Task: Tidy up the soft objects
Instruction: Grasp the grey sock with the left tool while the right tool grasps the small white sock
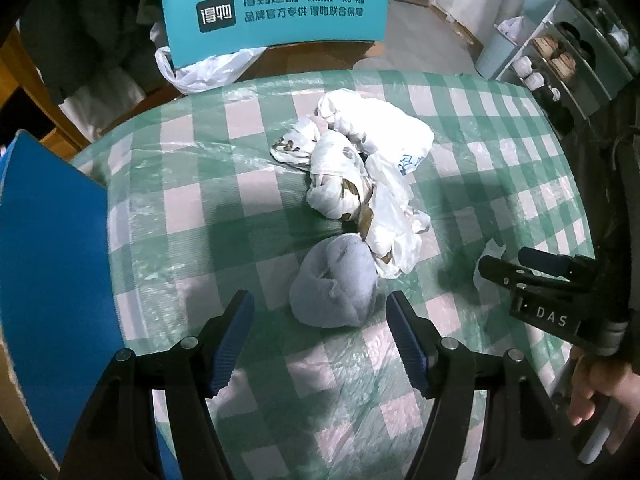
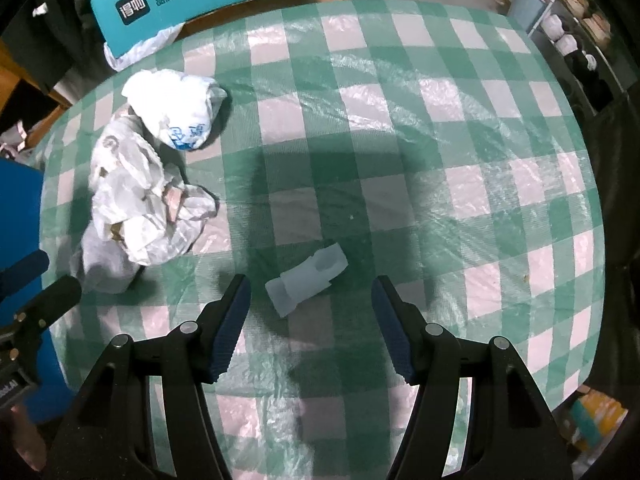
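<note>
Left tool (image 1: 320,344) hung w/ jaws spread, nothing between the pads, pointing steeply down at the desk (image 1: 192,208) w/ its green-check cover. Grey rolled sock (image 1: 334,282) lay just ahead of the tips, roughly centred on the gap but a bit toward the right pad; it touched the near end of the white bag pile (image 1: 360,168), which ran on away from the sock toward the teal chair back (image 1: 276,8).

Right tool (image 2: 310,320) also spread & empty, looking nearly straight down. Pale folded piece (image 2: 308,284) sat just ahead of its gap, well apart from the bag pile, on the pile's right side. Its long axis ran diagonal: near end close to the left pad, far end angling up-right, so not square to the jaws.

Judgement: each tool was nearer its own item — left for the sock, right for the pale piece. Right prob. needs a wrist roll so the pads close across the short side. Sock abutting the bags risks snagging plastic.
</note>
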The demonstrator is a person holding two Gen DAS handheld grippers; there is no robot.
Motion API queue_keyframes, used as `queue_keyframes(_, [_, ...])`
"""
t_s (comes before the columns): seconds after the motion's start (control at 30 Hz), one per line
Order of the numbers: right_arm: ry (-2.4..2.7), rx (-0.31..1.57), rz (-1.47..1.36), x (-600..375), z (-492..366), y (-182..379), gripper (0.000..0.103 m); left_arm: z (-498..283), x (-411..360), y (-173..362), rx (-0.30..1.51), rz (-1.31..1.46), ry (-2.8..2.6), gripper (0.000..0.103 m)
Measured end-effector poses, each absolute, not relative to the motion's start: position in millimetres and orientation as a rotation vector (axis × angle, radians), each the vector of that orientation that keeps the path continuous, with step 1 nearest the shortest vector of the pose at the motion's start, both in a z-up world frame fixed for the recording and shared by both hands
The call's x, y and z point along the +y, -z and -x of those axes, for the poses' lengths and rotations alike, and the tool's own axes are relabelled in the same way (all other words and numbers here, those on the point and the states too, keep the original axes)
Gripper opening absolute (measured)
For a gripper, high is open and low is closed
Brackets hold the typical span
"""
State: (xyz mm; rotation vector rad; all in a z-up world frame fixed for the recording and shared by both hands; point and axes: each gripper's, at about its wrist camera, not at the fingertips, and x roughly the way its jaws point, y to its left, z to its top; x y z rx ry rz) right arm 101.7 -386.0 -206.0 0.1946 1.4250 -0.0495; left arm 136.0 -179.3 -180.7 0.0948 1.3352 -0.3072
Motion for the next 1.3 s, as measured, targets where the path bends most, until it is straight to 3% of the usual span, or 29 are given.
queue_keyframes(0.13, [0.061,1.436,-0.197,-388.4,-101.3,214.4,0.061,-139.6,-184.4,186.6,1.339,-0.104,0.309,0.075])
queue_keyframes(0.47, [0.054,1.445,-0.172,-382.5,-105.8,226.9,0.048,-151.0,-193.4,206.8,1.369,-0.109,0.309,0.076])
queue_keyframes(0.63, [0.068,1.429,-0.128,-377.9,-107.0,229.4,0.035,-153.0,-194.5,213.8,1.371,-0.099,0.321,0.076])
queue_keyframes(0.7, [0.074,1.425,-0.105,-374.7,-108.7,230.1,0.029,-152.3,-196.5,215.6,1.369,-0.104,0.329,0.07])
queue_keyframes(0.77, [0.072,1.419,-0.09,-370.6,-110.3,231.6,0.026,-151.4,-197.4,217.7,1.376,-0.106,0.337,0.049])
queue_keyframes(0.93, [0.065,1.414,-0.093,-367.7,-109.3,229.2,0.021,-146.2,-196.3,215.9,1.362,-0.111,0.351,0.033])
queue_keyframes(1.3, [0.031,1.384,-0.093,-365.6,-101.6,209.1,0.02,-134.1,-186.4,198.8,1.324,-0.127,0.344,0.029])
